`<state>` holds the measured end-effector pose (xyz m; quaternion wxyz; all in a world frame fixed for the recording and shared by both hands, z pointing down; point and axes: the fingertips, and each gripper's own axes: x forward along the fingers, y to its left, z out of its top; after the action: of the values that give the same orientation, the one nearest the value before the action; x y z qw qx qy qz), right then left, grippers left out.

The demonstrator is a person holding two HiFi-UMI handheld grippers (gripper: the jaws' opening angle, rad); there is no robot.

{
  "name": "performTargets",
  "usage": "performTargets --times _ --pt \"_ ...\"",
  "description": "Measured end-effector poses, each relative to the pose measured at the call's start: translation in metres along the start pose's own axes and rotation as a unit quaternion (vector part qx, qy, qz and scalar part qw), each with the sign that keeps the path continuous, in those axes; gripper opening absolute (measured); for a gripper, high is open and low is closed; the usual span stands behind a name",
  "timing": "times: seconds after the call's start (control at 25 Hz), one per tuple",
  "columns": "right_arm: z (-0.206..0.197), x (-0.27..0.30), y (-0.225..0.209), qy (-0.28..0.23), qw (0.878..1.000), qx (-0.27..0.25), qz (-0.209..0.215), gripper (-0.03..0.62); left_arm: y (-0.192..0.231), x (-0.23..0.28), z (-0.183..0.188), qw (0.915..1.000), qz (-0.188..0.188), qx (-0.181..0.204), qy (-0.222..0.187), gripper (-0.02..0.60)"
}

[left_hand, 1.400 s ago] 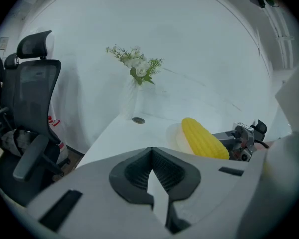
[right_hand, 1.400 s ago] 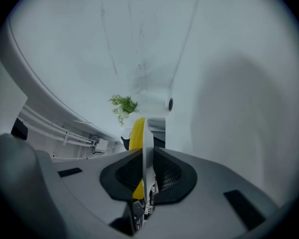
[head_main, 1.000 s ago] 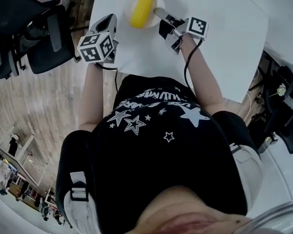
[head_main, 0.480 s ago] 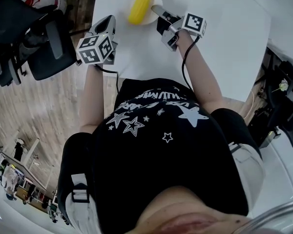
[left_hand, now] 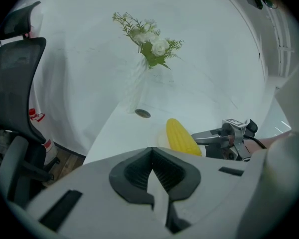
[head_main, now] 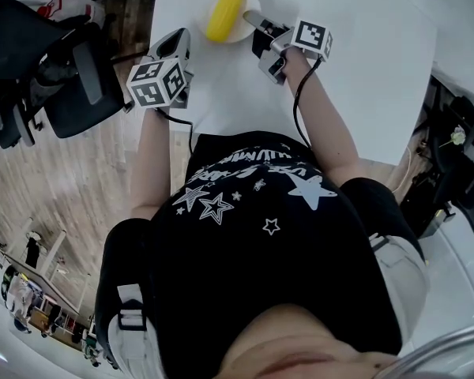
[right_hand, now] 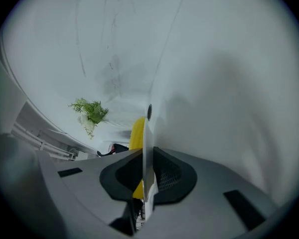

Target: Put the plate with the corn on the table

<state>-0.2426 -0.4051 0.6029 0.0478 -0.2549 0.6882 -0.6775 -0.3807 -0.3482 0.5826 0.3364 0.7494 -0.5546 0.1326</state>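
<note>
A yellow corn cob [head_main: 226,10] lies on a small white plate [head_main: 239,32] over the white table [head_main: 363,69]. My right gripper [head_main: 250,17] is shut on the plate's right rim. In the right gripper view the plate [right_hand: 146,143] shows edge-on between the pads, with the corn [right_hand: 136,132] on its left. Whether the plate touches the tabletop I cannot tell. My left gripper [head_main: 178,38] hovers at the table's left edge, apart from the plate, jaws shut and empty. Its own view shows the corn [left_hand: 181,137] and the right gripper [left_hand: 205,135] ahead.
A vase of white flowers [left_hand: 148,40] stands at the table's far end, with a small dark round disc [left_hand: 143,113] nearer. A black office chair [head_main: 71,61] is left of the table. Dark equipment [head_main: 458,164] sits to the right.
The right gripper with plate and corn has shifted slightly away from the body and a little left. The left gripper has barely moved.
</note>
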Motion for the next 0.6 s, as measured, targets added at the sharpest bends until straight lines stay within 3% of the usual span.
performTargets --times 0.28,0.6 --pt "0.0 -0.003 -0.004 0.0 1.0 -0.001 -0.026 0.032 -0.007 0.004 0.001 1.0 -0.006 0.002 0.0 0.006" --pt "0.003 -0.006 -0.008 -0.003 0.994 -0.044 -0.102 0.021 -0.02 0.006 0.003 0.9996 -0.014 0.025 0.004 0.006"
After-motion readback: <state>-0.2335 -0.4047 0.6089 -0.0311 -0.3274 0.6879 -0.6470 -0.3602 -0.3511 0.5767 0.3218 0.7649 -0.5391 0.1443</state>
